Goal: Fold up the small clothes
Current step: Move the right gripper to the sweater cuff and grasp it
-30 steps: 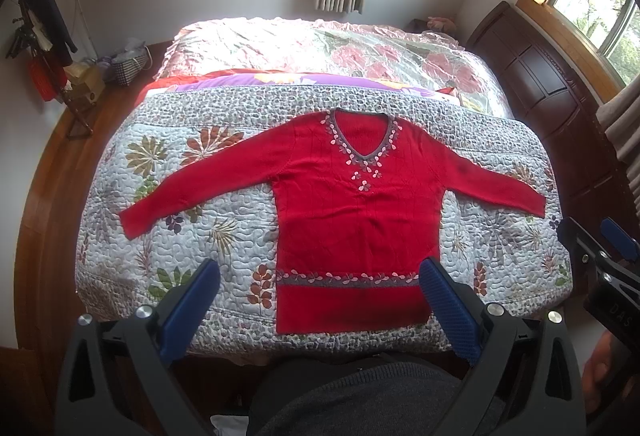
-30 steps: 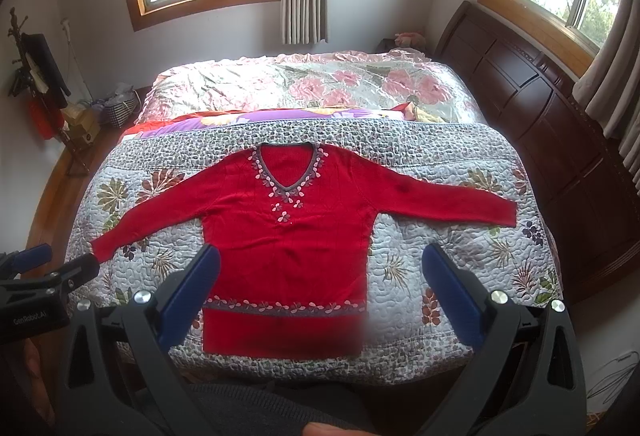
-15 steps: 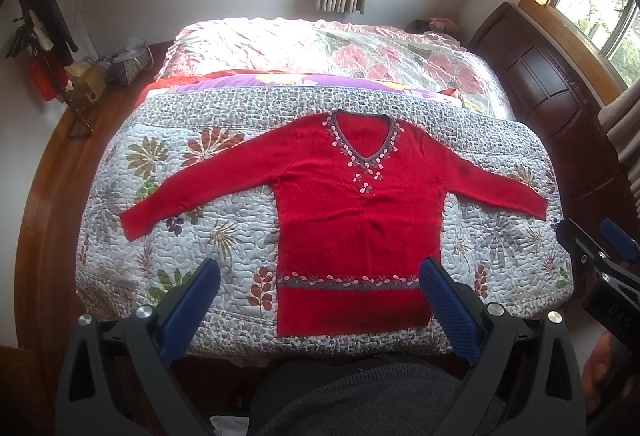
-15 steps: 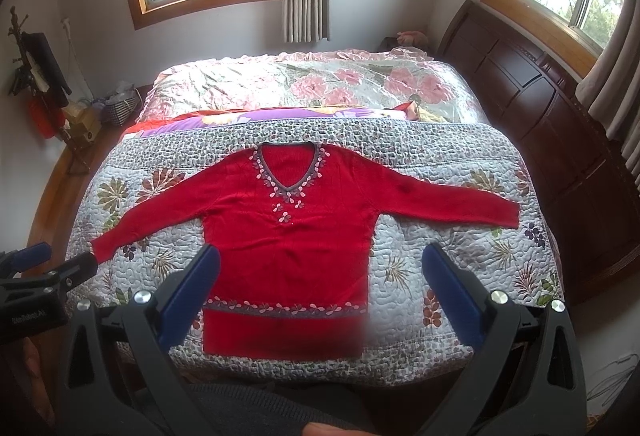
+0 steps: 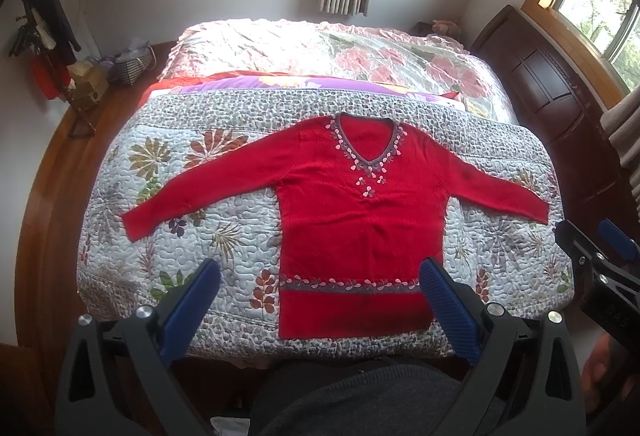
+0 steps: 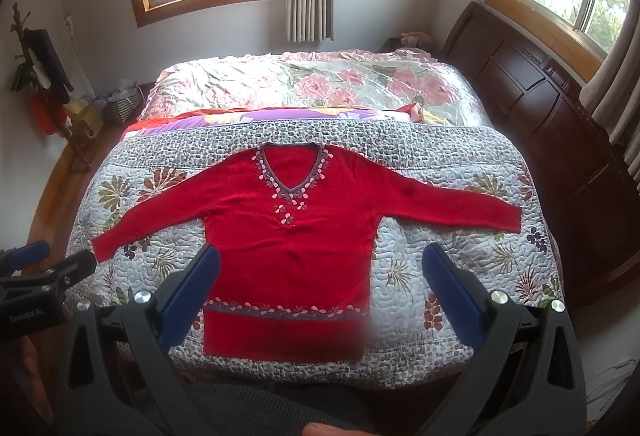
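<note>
Black gripper (image 5: 320,300) frames, blue ribbed pads (image 5: 448,310), silver screws, grey knitwear.

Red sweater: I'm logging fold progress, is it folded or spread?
Spread: red sweater lies flat on the quilt, both sleeves out.

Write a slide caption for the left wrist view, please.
Open left gripper hovers above a red sweater laid flat, sleeves spread, on a flowered quilt.

The left gripper (image 6: 36,268) body carries small white lettering, seemingly "GenRobot.AI", partly blurred.
</note>
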The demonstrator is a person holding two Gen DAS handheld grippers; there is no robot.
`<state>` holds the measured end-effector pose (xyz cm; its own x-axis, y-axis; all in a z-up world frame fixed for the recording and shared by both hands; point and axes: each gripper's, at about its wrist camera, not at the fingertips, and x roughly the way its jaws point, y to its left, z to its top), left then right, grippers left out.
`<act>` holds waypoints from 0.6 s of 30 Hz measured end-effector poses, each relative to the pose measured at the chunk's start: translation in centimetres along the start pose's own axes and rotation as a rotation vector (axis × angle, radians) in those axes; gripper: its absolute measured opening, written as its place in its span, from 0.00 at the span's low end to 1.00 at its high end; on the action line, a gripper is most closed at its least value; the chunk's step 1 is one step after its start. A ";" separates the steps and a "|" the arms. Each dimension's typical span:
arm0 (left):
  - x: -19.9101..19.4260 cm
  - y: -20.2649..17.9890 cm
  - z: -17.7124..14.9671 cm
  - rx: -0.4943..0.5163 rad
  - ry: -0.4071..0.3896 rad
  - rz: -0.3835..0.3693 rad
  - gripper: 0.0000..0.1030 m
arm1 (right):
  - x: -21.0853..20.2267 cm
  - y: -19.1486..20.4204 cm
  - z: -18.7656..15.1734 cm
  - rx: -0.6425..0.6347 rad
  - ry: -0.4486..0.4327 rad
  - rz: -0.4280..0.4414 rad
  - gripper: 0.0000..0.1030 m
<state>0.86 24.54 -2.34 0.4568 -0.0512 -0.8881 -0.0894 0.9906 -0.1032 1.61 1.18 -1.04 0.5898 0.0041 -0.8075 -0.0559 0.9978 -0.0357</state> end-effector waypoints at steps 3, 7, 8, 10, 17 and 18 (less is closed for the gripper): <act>0.0 -0.1 0.1 0.003 0.001 0.001 0.96 | 0.0 0.0 -0.1 0.000 0.001 0.000 0.97; 0.3 -0.2 0.6 0.006 0.005 -0.001 0.96 | 0.4 0.2 0.3 0.002 0.006 -0.001 0.97; 0.4 -0.2 0.7 0.006 0.006 -0.002 0.96 | 0.4 0.1 0.4 0.003 0.007 -0.001 0.97; 0.7 -0.2 1.0 0.006 0.009 -0.004 0.96 | 0.7 0.1 0.7 0.006 0.009 0.000 0.97; 3.3 -0.3 2.5 0.062 -0.098 -0.132 0.96 | 3.8 -2.1 1.7 0.060 0.027 0.033 0.97; 4.0 -0.4 2.8 0.084 -0.125 -0.186 0.96 | 4.6 -3.0 1.9 0.076 0.022 0.046 0.97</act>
<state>5.23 24.27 -4.54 0.5648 -0.2229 -0.7945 0.0777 0.9729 -0.2177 6.02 -1.64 -3.55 0.5703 0.0496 -0.8199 -0.0210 0.9987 0.0458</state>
